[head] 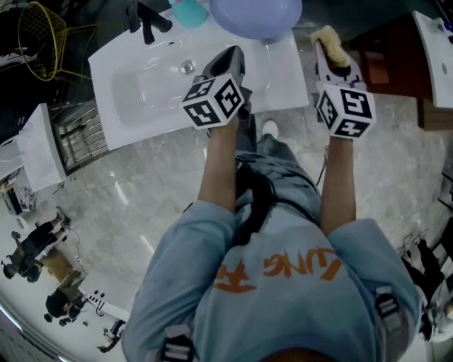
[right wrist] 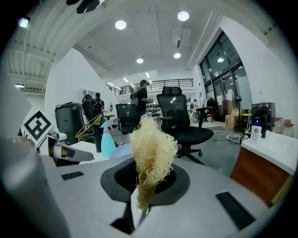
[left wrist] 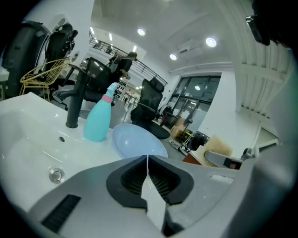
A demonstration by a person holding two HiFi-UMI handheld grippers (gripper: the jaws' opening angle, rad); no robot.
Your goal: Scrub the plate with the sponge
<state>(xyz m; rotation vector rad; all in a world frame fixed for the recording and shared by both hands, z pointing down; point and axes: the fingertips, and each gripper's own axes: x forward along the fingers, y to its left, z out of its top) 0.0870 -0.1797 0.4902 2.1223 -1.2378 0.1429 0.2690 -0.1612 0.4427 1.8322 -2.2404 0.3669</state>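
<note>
A pale blue plate (head: pixel 256 15) lies on the white sink counter (head: pixel 290 85), at its far right end. My left gripper (head: pixel 228 58) hovers over the right end of the basin, short of the plate (left wrist: pixel 137 142). It (left wrist: pixel 147 160) is shut, with nothing between the jaws. My right gripper (head: pixel 328 51) is off the counter's right end, shut on a yellowish fibrous sponge (head: pixel 331 41). In the right gripper view the sponge (right wrist: pixel 151 153) sticks up out of the jaws, and the plate (right wrist: pixel 122 151) shows behind it.
A teal spray bottle (head: pixel 187 10) and a black faucet (head: pixel 145 21) stand at the back of the basin, left of the plate. The drain (left wrist: pixel 56 175) is in the basin floor. A brown cabinet (head: pixel 386 42) stands to the right. Office chairs (right wrist: pixel 179 121) and people stand farther off.
</note>
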